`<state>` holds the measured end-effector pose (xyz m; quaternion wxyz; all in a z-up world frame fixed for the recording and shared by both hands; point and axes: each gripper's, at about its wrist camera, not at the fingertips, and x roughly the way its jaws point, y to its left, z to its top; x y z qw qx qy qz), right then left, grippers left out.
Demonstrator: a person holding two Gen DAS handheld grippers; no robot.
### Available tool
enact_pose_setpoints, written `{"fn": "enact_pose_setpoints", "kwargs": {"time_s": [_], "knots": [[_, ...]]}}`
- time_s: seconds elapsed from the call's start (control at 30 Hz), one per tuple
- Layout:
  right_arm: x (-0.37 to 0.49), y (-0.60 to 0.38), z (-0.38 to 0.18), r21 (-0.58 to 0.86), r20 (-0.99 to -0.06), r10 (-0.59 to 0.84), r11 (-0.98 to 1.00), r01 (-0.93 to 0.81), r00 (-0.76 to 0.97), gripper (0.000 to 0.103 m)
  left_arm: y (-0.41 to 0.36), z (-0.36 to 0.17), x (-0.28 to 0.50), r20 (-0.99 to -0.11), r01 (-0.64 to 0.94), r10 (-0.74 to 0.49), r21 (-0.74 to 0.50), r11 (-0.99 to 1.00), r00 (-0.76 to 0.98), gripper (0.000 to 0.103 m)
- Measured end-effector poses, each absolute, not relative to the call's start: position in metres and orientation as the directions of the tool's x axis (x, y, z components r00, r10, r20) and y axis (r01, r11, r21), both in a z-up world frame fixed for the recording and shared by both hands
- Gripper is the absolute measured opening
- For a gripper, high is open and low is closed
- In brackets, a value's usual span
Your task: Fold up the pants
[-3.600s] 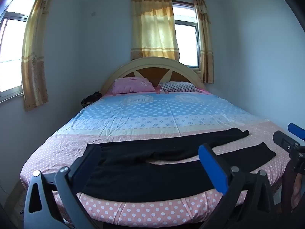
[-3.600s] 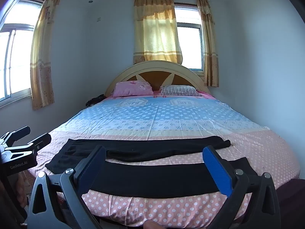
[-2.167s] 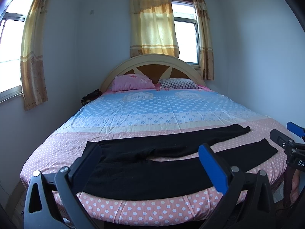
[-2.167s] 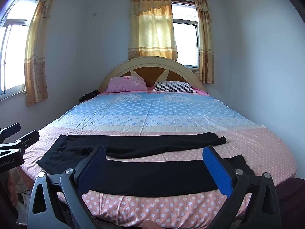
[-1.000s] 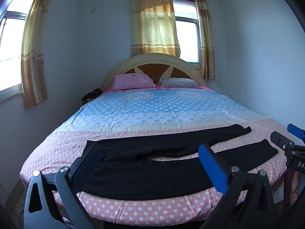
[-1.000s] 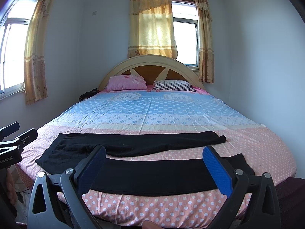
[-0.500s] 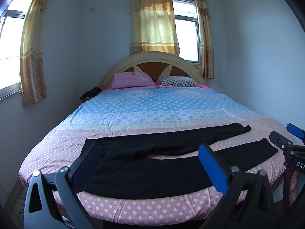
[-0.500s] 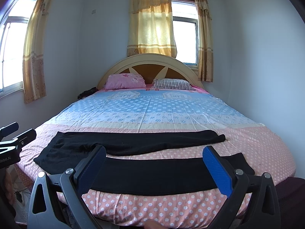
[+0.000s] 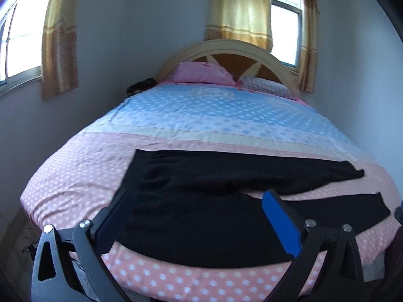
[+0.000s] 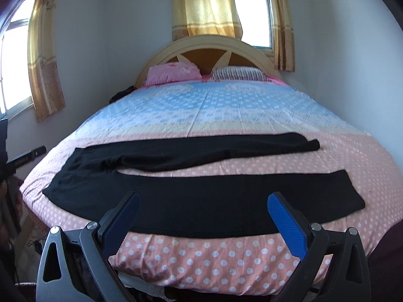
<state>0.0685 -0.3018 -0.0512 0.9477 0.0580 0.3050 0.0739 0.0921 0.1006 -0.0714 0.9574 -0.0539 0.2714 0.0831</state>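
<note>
At the far left, a yellow curtain beside a bright window. Lower down, the left gripper, with jaws released and wide apart, grasping nothing, held in the air above the near edge of the bed. Also visible as a dark piece at the left margin of the right wrist view, just beside the left corner of the bed. Across the pink dotted foot of the bed, the black pants, flat and unfolded: waist at the left, both legs stretched toward the right. Near leg close to the edge of the mattress, far leg a little behind it, a strip of pink sheet between them, joined only at the waist end. Further back, in the middle, the blue dotted part of the sheet, then a pink pillow and just beside it, to the right, a striped pillow, both against the arched headboard. Above the headboard, a second yellow curtain covering part of another window. Nearer and lower, the right gripper, jaws likewise released and spread, blue pads facing inward, nothing between them, held over the near leg without touching it. At the right, the two cuffs, well apart from the right edge of the bed.
</note>
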Motion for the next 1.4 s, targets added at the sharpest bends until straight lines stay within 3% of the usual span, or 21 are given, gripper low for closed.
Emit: {"fn": "enact_pose_setpoints", "kwargs": {"time_s": [0.17, 0.33, 0.67, 0.9, 0.97, 1.1, 1.23, 1.4], "knots": [[0.101, -0.325, -0.080, 0.158, -0.617, 0.159, 0.984, -0.076, 0.771, 0.080, 0.181, -0.095, 0.152, -0.583, -0.306, 0.196, -0.096, 0.947, 0.789, 0.103], [0.136, -0.348, -0.099, 0.108, -0.668, 0.087, 0.994, -0.020, 0.739, 0.076, 0.223, -0.122, 0.218, -0.652, -0.286, 0.194, -0.035, 0.958, 0.733, 0.101], [0.195, -0.398, -0.096, 0.034, -0.659, -0.019, 0.998, 0.055, 0.752, 0.076, 0.255, -0.172, 0.319, -0.765, -0.171, 0.070, -0.053, 0.984, 0.640, 0.068], [0.256, -0.457, -0.095, 0.096, -0.679, -0.035, 0.986, 0.136, 0.733, 0.076, 0.264, -0.188, 0.335, -0.796, -0.133, -0.006, -0.109, 0.985, 0.606, 0.054], [0.274, -0.476, -0.098, 0.121, -0.691, -0.048, 0.976, 0.181, 0.721, 0.076, 0.266, -0.186, 0.334, -0.788, -0.109, -0.045, -0.142, 0.984, 0.615, 0.032], [0.305, -0.515, -0.108, 0.198, -0.724, -0.040, 0.944, 0.263, 0.689, 0.076, 0.267, -0.185, 0.332, -0.785, -0.110, -0.048, -0.147, 0.983, 0.618, 0.030], [0.330, -0.540, -0.121, 0.188, -0.756, -0.064, 0.932, 0.309, 0.652, 0.076, 0.266, -0.187, 0.338, -0.786, -0.105, -0.043, -0.136, 0.985, 0.616, 0.031], [0.360, -0.561, -0.135, 0.193, -0.793, -0.037, 0.931, 0.309, 0.608, 0.076, 0.261, -0.186, 0.347, -0.800, -0.101, -0.010, -0.088, 0.991, 0.600, 0.040]]}}
